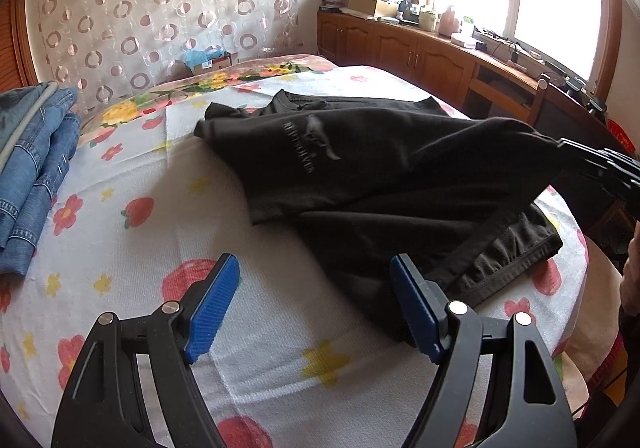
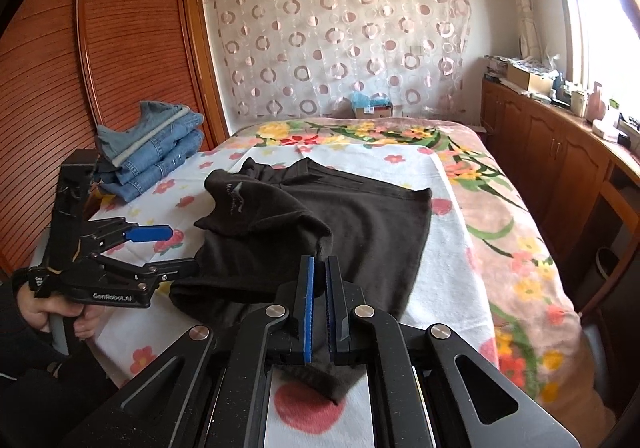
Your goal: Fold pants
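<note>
Black pants point(image 2: 320, 232) are lying mid-bed beside folded jeans point(image 2: 156, 155). The right gripper point(image 2: 319, 304) is clenching a pant edge; the left gripper point(image 1: 316, 308) is gaping, empty. Thin fabric may slip out, spoiling the fold.

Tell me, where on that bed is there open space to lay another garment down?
Bare towel lies between the folded jeans and the black pants, running down to the open left gripper. Flowered blanket is free toward the cabinets. The middle is crowded: the right gripper clamps the pants there.
</note>
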Motion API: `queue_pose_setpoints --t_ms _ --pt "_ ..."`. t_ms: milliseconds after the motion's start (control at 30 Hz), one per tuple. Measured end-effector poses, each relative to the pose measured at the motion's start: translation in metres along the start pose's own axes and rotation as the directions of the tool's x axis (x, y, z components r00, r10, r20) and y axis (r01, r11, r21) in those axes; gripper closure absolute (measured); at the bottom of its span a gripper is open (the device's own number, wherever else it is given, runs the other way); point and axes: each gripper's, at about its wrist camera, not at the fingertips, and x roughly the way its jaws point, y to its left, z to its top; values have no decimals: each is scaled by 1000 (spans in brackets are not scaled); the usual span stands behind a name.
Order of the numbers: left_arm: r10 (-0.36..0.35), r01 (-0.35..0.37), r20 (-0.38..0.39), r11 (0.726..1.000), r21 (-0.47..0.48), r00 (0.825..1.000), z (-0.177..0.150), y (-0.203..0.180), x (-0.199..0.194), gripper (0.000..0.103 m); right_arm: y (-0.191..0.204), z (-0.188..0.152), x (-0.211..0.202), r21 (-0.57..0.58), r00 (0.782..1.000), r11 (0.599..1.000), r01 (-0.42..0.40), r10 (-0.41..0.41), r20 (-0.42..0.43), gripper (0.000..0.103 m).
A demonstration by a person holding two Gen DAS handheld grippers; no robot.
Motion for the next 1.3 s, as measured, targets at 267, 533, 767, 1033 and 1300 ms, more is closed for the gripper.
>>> queue_pose_setpoints --t_ms 267,533,767,1033,1300 --pt "-1 1 7 1000 4 1000 1 0 0 24 -5 -15 -20 24 1000 1000 9 -9 -14 98" --pt "0 0 -8 1000 13 1000 0 -3 4 24 -9 -41 -9 62 993 998 1 6 -117 98" --pt "1 0 -30 1000 18 1000 -3 -4 10 24 -15 -38 -9 84 992 996 0 11 -125 98" --pt "-4 5 -46 1000 11 999 -6 -3 13 24 -11 -38 -5 74 990 997 5 5 -140 94" --pt "12 -12 -2 1000 -25 1000 -1 11 -2 24 -8 -20 -7 30 996 999 12 -9 -89 73"
